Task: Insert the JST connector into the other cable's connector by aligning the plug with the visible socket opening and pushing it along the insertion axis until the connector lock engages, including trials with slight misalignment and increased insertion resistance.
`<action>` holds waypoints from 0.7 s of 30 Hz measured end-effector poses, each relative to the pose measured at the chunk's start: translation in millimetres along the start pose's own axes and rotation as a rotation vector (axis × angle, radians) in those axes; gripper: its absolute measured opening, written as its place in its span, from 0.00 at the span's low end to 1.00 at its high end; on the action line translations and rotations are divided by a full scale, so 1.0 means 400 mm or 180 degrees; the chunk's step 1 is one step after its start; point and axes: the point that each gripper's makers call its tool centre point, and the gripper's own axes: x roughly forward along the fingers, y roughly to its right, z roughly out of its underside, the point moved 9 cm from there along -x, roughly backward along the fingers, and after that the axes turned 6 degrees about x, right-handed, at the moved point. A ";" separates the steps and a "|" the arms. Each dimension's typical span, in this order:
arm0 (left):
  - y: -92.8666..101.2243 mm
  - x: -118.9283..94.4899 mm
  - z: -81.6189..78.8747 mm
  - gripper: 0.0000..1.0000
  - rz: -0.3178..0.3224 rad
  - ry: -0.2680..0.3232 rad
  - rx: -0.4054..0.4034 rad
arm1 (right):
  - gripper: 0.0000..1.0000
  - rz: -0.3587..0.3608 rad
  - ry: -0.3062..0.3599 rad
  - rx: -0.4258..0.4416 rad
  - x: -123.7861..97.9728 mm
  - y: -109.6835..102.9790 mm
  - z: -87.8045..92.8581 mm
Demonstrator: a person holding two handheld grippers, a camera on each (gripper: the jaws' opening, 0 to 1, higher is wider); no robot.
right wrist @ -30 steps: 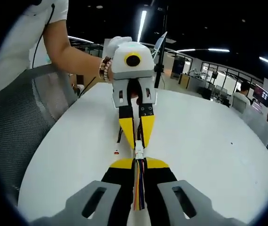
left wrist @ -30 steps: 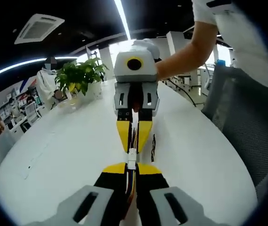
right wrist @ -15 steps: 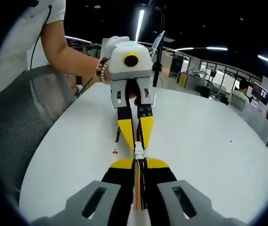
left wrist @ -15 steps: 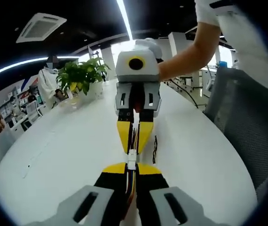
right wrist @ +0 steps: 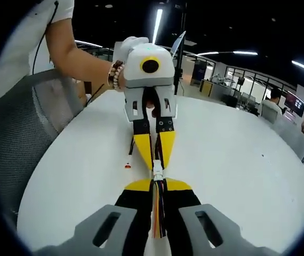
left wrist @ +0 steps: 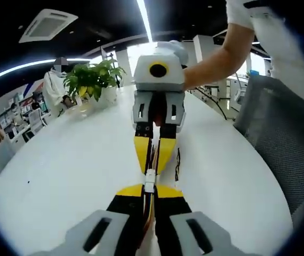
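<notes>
left claw (left wrist: 149,191) closed on wires (left wrist: 151,205); right claw (right wrist: 157,186) closed on cable (right wrist: 158,210); white connectors (left wrist: 149,180) pressed together between claw tips, above white table (left wrist: 66,170).

Left hand-held gripper (left wrist: 149,193) and right hand-held gripper (right wrist: 158,188) meet tip to tip, jaws clamped.
</notes>
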 end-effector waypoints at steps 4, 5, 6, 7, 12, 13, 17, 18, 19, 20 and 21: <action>-0.007 0.013 0.008 0.00 -0.0014 -0.0066 -0.0010 | 0.04 0.0042 -0.0004 0.0034 0.015 0.019 0.012; -0.010 0.016 0.010 0.00 -0.0031 -0.0091 -0.0010 | 0.04 0.0052 -0.0007 0.0032 0.018 0.023 0.014; -0.012 0.017 0.013 0.00 -0.0038 -0.0106 -0.0009 | 0.04 0.0062 -0.0014 0.0039 0.021 0.026 0.016; -0.014 0.018 0.016 0.00 -0.0040 -0.0121 -0.0011 | 0.04 0.0068 -0.0016 0.0051 0.023 0.027 0.018; -0.019 0.031 0.035 0.01 -0.0046 -0.0224 -0.0048 | 0.04 0.0099 -0.0059 0.0119 0.042 0.034 0.037; -0.019 0.032 0.036 0.01 -0.0043 -0.0238 -0.0050 | 0.04 0.0098 -0.0063 0.0121 0.043 0.034 0.037; -0.019 0.031 0.040 0.01 -0.0043 -0.0268 -0.0062 | 0.04 0.0100 -0.0054 0.0153 0.045 0.035 0.043; -0.020 0.030 0.041 0.01 -0.0054 -0.0268 -0.0087 | 0.04 0.0106 -0.0048 0.0156 0.044 0.036 0.043; -0.021 0.030 0.042 0.01 -0.0062 -0.0268 -0.0101 | 0.04 0.0112 -0.0045 0.0157 0.045 0.036 0.043; -0.021 0.029 0.042 0.01 -0.0068 -0.0269 -0.0105 | 0.05 0.0116 -0.0041 0.0167 0.044 0.037 0.043; -0.022 0.029 0.042 0.01 -0.0073 -0.0270 -0.0110 | 0.05 0.0120 -0.0038 0.0176 0.044 0.037 0.043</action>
